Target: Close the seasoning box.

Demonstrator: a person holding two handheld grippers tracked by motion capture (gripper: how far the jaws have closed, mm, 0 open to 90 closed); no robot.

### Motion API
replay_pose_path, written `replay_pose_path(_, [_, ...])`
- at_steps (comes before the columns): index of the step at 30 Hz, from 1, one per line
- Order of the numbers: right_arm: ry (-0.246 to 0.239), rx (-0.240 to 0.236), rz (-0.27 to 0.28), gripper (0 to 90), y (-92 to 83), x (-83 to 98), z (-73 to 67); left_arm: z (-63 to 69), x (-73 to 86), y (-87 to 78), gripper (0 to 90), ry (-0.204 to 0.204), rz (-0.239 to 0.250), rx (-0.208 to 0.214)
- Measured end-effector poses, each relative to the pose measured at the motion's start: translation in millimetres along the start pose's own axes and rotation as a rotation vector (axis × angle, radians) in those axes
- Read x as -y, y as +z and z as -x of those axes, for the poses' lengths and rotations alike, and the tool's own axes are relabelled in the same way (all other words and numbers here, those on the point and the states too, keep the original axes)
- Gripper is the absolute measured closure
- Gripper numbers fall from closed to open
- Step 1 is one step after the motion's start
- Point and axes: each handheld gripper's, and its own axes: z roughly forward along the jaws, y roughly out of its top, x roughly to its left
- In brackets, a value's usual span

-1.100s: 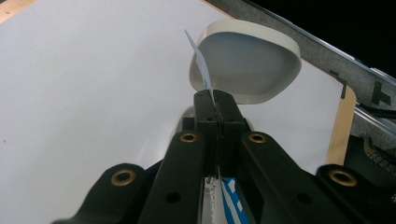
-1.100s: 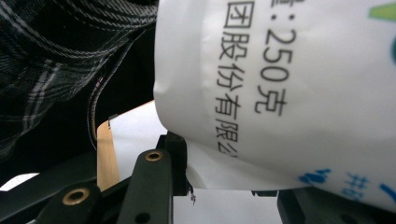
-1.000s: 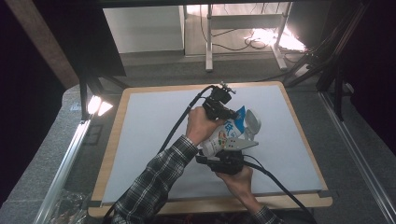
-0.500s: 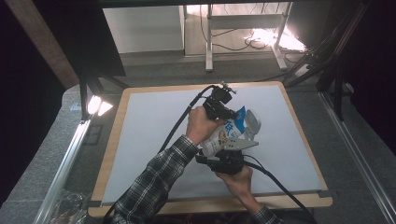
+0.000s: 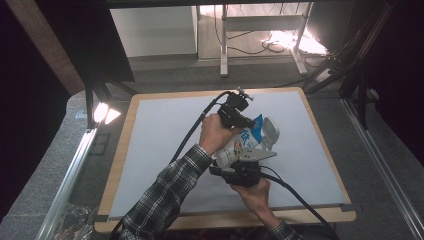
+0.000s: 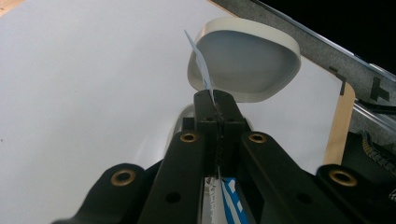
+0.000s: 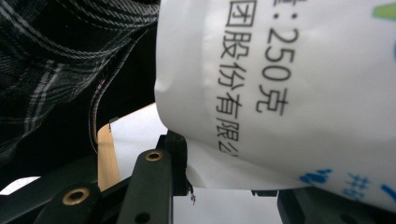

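Pale grey matting covers the wooden-edged desk (image 5: 150, 150), which stands on dark carpet with bright lamps beyond its far side and one at its left corner.

Above the middle of that desk hangs a white plastic pouch with blue panels and black printed characters (image 5: 243, 141), lying tilted, its blue top end toward the far side and its white bottom end toward the person. In the right gripper view the pouch (image 7: 299, 88) takes up most of the frame, its printed face turned to the camera, clear of the mat beneath it.

Left tool (image 5: 248, 121) pinches the pouch's upper edge: in the left gripper view its two black jaws stand pressed together on a thin sheet of the pouch (image 6: 201, 65) that pokes up past their tips, with blue print showing lower down between them. Right tool (image 5: 240, 167) holds the lower end, the jaws set a moderate way apart with the pouch's bottom seam between them; in the right gripper view its left jaw rests against the pouch's lower corner, while the other jaw sits behind the plastic at the right.

Just beyond the pouch, a small off-white rounded bowl (image 5: 270, 129) rests on the mat, seen in the left gripper view (image 6: 247, 65) directly behind the pinched edge, its hollow facing the camera.

A plaid sleeve (image 5: 165, 200) crosses the desk from the near edge to the left hand (image 5: 214, 134); the right hand (image 5: 255, 192) grips its tool near the front edge.
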Motion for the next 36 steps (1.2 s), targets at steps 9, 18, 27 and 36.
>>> replay_pose_path(9, [0.006, -0.007, 0.002, 66.1, 1.0, -0.3, -0.1, -1.8, -0.7, 0.3, 90.0, -0.005, -0.015, -0.001])
replay_pose_path(18, [0.012, -0.010, -0.001, 66.1, 0.6, -1.7, -0.4, -3.8, -2.1, 1.6, 90.0, -0.013, -0.029, 0.001])
replay_pose_path(27, [0.008, -0.010, -0.001, 66.0, 0.6, -2.3, -0.3, -4.5, -2.9, 3.3, 90.0, -0.017, -0.039, 0.005])
replay_pose_path(36, [0.005, -0.010, -0.002, 66.1, 0.7, -2.6, -0.4, -4.7, -3.6, 4.1, 89.9, -0.019, -0.049, 0.007])
